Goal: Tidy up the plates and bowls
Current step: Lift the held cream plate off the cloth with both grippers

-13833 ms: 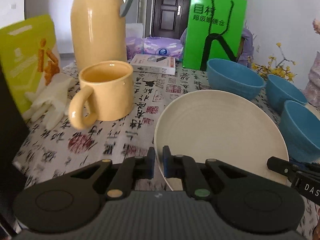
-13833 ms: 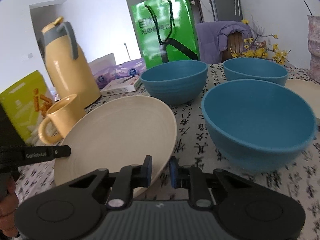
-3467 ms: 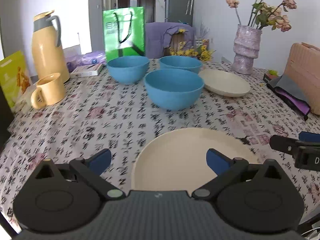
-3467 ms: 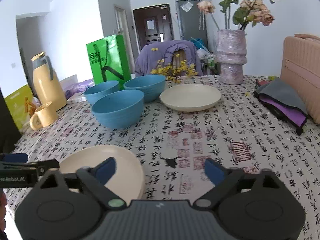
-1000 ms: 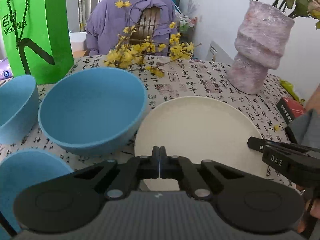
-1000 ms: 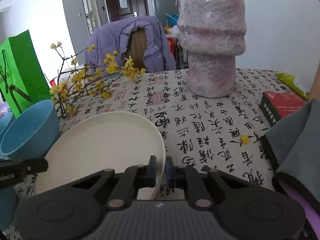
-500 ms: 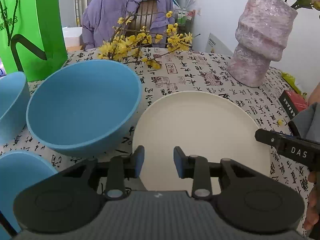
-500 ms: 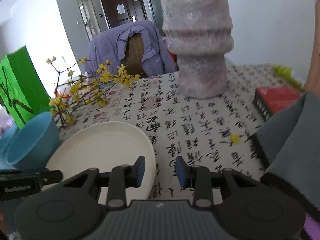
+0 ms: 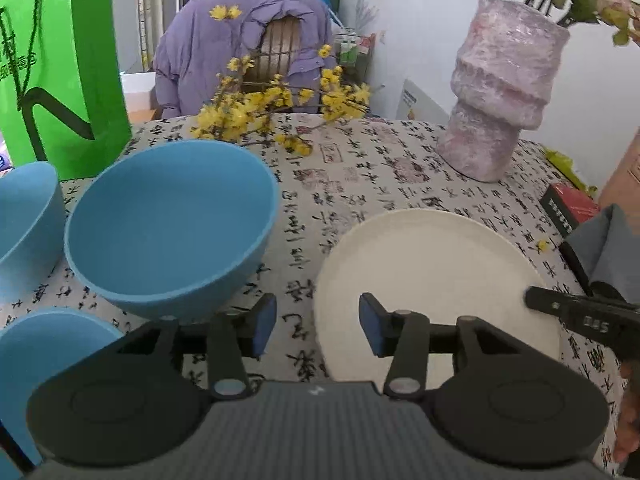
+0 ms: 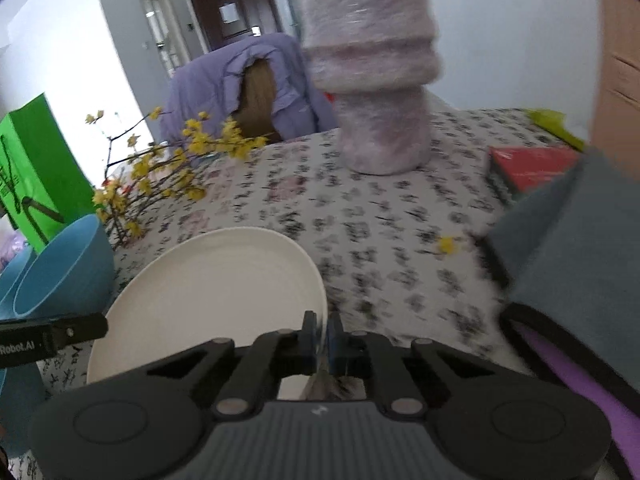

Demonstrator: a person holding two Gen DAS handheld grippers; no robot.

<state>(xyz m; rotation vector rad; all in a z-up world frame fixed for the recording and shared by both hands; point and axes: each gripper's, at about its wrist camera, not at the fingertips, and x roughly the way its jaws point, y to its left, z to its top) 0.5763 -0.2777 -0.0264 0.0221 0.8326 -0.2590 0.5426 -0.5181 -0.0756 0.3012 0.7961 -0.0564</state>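
Left hand-held gripper: held low over the tabletop, pointing forward and slightly down. Its jaws stand wide apart and grasp nothing. The blue pads straddle the plate's near left rim; whether either one touches it cannot be told.

Right hand-held gripper: held low at the plate's right side, pointing forward across the tabletop. Its jaws are clenched on the right rim of the plate, with the rim edge visible between the pads. In the left wrist view the tip of this gripper shows at the plate's right edge.

Plate: cream, round, so no long axis; its face points up. It sits near the tabletop's right part, in front of the vase. Whether it lies flat or is raised on the gripped side cannot be told.

Bowls: three, blue, all open side up. The largest in view stands just left of the plate and apart from it. A second is at the left edge, a third at the lower left.

Other items: a pink vase stands upright beyond the plate. Yellow flowers lie behind the large bowl. A green bag stands at far left. A grey cloth and a red box lie to the right.
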